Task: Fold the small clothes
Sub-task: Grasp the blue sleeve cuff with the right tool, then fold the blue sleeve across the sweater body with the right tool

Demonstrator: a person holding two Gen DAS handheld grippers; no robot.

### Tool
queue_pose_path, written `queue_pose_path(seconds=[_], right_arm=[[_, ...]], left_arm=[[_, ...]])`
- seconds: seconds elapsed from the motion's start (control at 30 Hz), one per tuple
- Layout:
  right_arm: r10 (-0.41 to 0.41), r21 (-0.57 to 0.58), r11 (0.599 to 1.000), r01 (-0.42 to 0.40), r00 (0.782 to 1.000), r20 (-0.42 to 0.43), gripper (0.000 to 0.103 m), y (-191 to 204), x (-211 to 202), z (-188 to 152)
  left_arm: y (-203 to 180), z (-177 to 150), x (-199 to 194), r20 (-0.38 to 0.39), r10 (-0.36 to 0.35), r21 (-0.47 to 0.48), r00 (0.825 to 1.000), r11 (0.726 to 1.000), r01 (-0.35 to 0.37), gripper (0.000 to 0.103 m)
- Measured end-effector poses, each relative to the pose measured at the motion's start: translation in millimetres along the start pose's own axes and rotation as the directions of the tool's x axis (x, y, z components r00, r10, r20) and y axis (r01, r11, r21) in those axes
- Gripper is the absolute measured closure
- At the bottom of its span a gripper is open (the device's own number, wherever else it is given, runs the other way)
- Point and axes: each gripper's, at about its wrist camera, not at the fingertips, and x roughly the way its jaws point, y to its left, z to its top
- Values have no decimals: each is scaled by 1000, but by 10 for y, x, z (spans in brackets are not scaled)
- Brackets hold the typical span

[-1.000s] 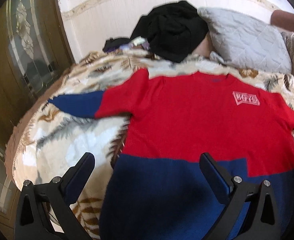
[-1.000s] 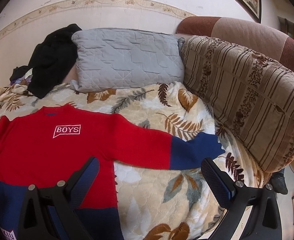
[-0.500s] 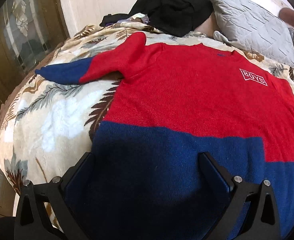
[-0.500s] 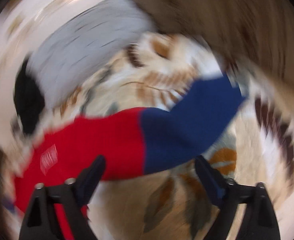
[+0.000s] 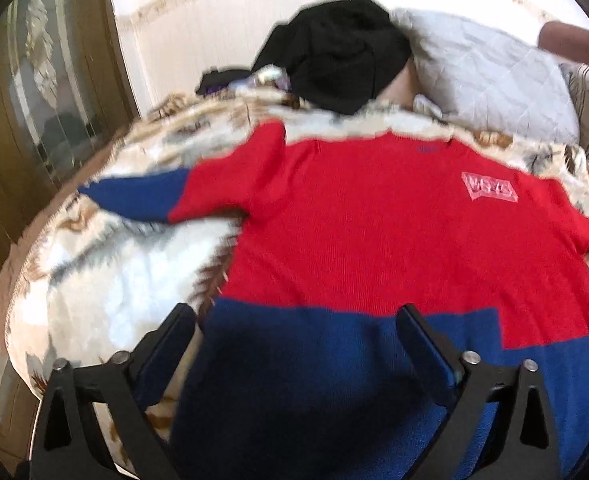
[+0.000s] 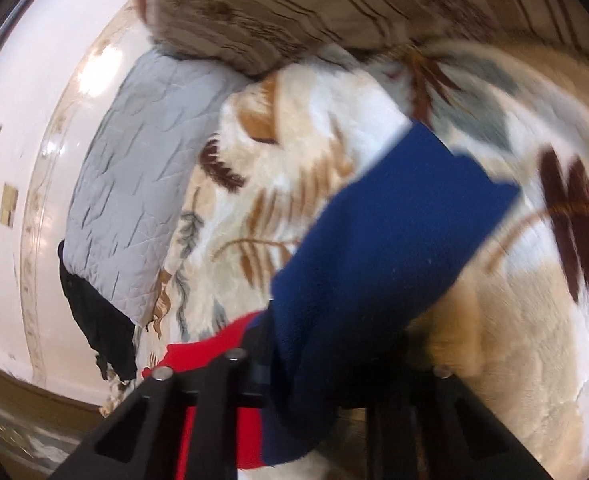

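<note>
A red sweater (image 5: 374, 232) with a blue hem and blue cuffs lies flat, front up, on a leaf-print blanket (image 5: 114, 280). My left gripper (image 5: 294, 332) hovers over the blue hem's left part. Its jaws stand wide and are closing a little, not pressing on the cloth. In the right wrist view the blue cuff of the sweater's sleeve (image 6: 394, 220) runs between the jaws of my right gripper (image 6: 334, 352). That gripper is rolled over and closing on the sleeve. The cloth hides its fingertips.
A grey quilted pillow (image 5: 486, 76) and a heap of black clothes (image 5: 342, 48) lie at the head of the bed. A striped brown cushion (image 6: 294, 8) bounds the bed beside the held sleeve. A glazed wooden door (image 5: 46, 80) stands past the bed's left edge.
My right gripper swung down to the sleeve's blue end, rolled over and closed on it. The left gripper dipped towards the hem and came back, its jaws slightly narrower.
</note>
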Motion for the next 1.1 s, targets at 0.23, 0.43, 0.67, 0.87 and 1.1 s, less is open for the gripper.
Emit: queue_pose_path(seconds=[0.23, 0.43, 0.67, 0.87, 1.1], right_arm=[[258, -329, 904, -274, 962, -91, 90, 1356, -149, -629], [342, -414, 790, -452, 886, -315, 90, 2434, 219, -1627], [295, -341, 711, -615, 701, -649, 31, 3004, 696, -2716], [388, -223, 708, -670, 633, -670, 31, 2600, 465, -2464], [394, -200, 776, -598, 708, -586, 37, 1969, 364, -1848]], left_arm=[[165, 121, -267, 119, 18, -6, 993, 1000, -17, 13], [425, 85, -262, 112, 55, -34, 992, 998, -51, 13], [781, 24, -184, 50, 50, -156, 998, 987, -41, 13], [769, 18, -156, 36, 21, -174, 999, 985, -14, 13], [398, 184, -219, 45, -111, -97, 993, 989, 115, 13]])
